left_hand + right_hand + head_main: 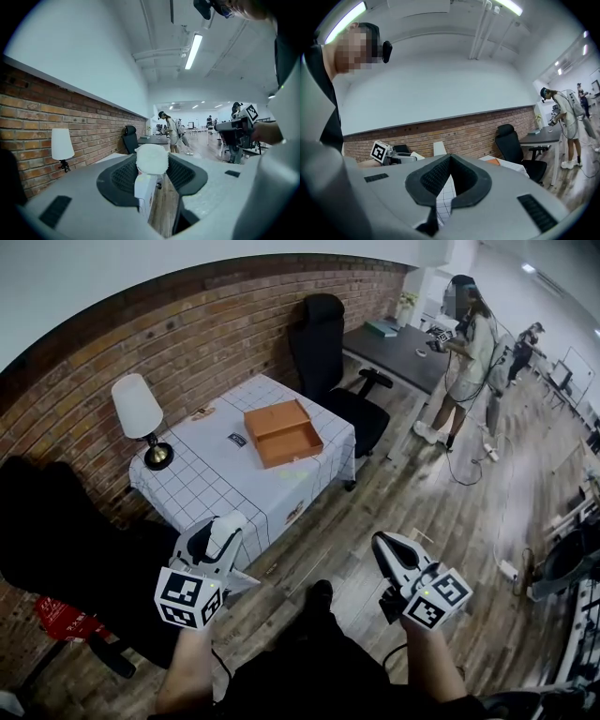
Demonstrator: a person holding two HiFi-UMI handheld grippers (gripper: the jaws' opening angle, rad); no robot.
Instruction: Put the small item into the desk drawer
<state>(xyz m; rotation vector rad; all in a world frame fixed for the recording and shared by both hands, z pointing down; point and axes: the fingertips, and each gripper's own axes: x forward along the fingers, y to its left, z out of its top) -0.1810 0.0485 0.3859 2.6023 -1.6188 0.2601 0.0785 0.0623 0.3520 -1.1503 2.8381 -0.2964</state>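
Note:
My left gripper (223, 529) is shut on a small white rounded item (151, 158), which shows as a pale lump at the jaw tips (231, 521) in the head view. An orange desk drawer box (284, 432) sits on the checked tablecloth of the table (202, 479), its drawer pulled open toward the front right. Both grippers hang well short of the table, over the wooden floor. My right gripper (386, 546) is shut with nothing in it; in the right gripper view its black pads (438, 176) meet at the tip.
A white lamp (141, 416) stands at the table's left corner, and a small dark object (237, 438) lies beside the drawer box. A black office chair (328, 352) and a dark desk (398, 351) stand behind. A person (464, 352) stands at the right. Another black chair (56, 540) is at my left.

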